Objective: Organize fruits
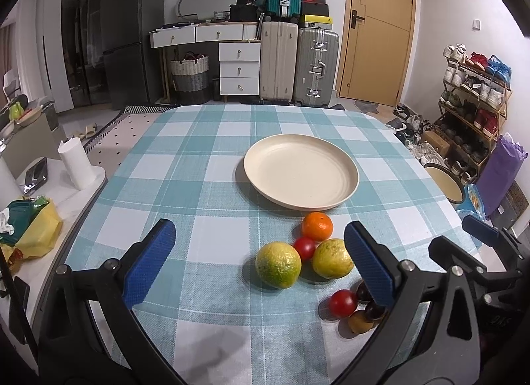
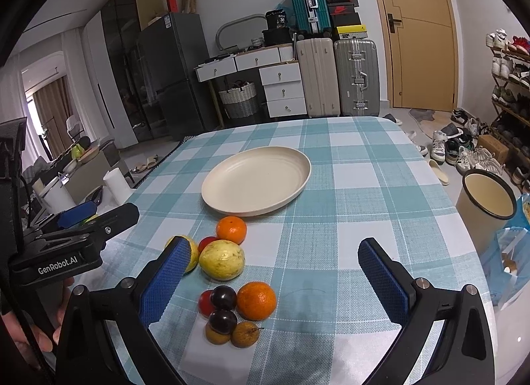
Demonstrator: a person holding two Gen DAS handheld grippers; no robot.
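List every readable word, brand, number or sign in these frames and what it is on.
"GenRobot.AI": on the left hand-held gripper body.
"38": on the black bag atop the drawers.
Shoe boxes beside the teal suitcase: logos only, wording too small to read.
Fridge sticker: unreadable.

My right gripper [image 2: 275,277] hovers above the checked worktop [image 2: 364,193], jaws spread wide and empty. Between them lies an orange [image 2: 256,300], touching two dark plums [image 2: 223,298], with two brown fruits [image 2: 244,334] nearest me. A cream plate [image 2: 256,181] sits empty toward the far edge. My left gripper [image 2: 82,219] shows at the left edge.
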